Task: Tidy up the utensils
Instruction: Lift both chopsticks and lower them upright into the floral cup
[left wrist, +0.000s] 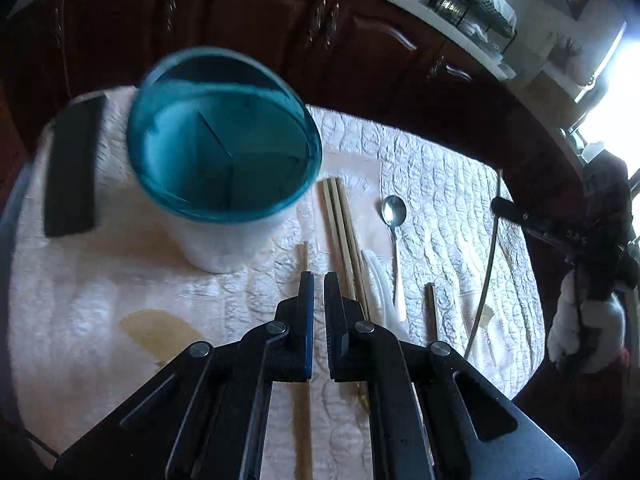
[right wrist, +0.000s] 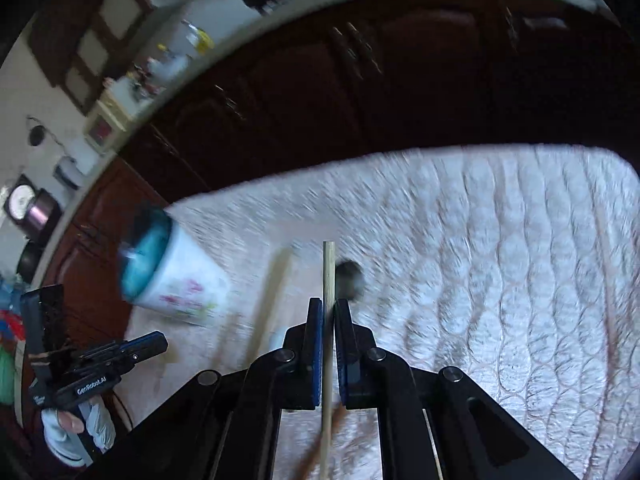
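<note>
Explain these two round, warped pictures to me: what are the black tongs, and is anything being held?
Each picture comes from a wide-angle camera mounted on a hand-held gripper, looking along its two fingers. No robot arm: a gloved person holds one in each hand.

The left gripper hangs nearly closed over a quilted white cloth, gripping nothing. On the cloth are a teal-lined holder, wooden chopsticks, a metal spoon and a dark flat object.

The right gripper is shut on a single chopstick. Its picture is motion-blurred; the left gripper appears at lower left.
</note>
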Demonstrator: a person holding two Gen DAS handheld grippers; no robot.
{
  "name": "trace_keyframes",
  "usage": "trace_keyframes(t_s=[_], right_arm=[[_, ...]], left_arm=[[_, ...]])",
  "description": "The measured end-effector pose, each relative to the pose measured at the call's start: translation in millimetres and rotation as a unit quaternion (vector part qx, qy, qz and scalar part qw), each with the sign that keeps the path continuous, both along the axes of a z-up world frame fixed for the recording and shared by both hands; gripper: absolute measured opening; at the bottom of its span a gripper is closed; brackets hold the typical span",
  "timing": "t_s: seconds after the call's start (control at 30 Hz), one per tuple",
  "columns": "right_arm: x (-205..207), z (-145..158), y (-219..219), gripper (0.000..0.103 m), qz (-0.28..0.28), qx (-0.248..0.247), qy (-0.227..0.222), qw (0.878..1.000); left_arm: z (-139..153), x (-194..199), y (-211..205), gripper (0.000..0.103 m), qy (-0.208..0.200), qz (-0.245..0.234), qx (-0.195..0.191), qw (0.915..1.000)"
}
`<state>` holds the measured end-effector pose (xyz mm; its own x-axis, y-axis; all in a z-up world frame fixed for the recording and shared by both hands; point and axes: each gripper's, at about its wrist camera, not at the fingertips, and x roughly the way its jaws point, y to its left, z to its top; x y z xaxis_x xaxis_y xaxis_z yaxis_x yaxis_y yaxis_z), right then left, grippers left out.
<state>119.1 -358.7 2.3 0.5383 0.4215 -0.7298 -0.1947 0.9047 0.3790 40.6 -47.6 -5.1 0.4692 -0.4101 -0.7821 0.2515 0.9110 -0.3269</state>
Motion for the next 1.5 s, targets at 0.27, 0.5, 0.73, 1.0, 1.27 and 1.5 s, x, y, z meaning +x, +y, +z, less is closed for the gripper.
trace_keyframes(t_s=[0.27,0.5,0.73,1.0,1.27,1.5], right_arm=[[-30.4,18.6,0.8,0.005,0.004,-0.001,-0.012,1.000],[-55.8,43.4,-1.1,0.005,0.014,0.006,-0.035,0.999],[-65.7,77.8,2.5,0.005,0.030,0.022,-0.069,0.997],[-61.4,125.4,29.4,0.005,0.065,0.045,-0.112,0.991],[-28.1,174.2,78.8,0.005,0.087,0.050,-0.162,0.982],[10.2,179.7,126.3,0.005,0.072,0.016,-0.196,0.978]], left_arm=[[-40.4,4.2,-42.2,0.030,0.012,-0.012,0.092,0.9956],[-84.8,30.9,-72.4,0.017,0.038,-0.020,0.155,0.9870],[-33.1,9.9,-22.1,0.005,0.034,-0.010,0.043,0.9984],[76.9,-29.3,51.5,0.005,-0.047,0.015,-0.037,0.9981],[171.0,-18.6,87.7,0.005,-0.147,0.055,-0.047,0.9865],[177.2,25.1,98.5,0.005,-0.195,0.111,-0.004,0.9744]])
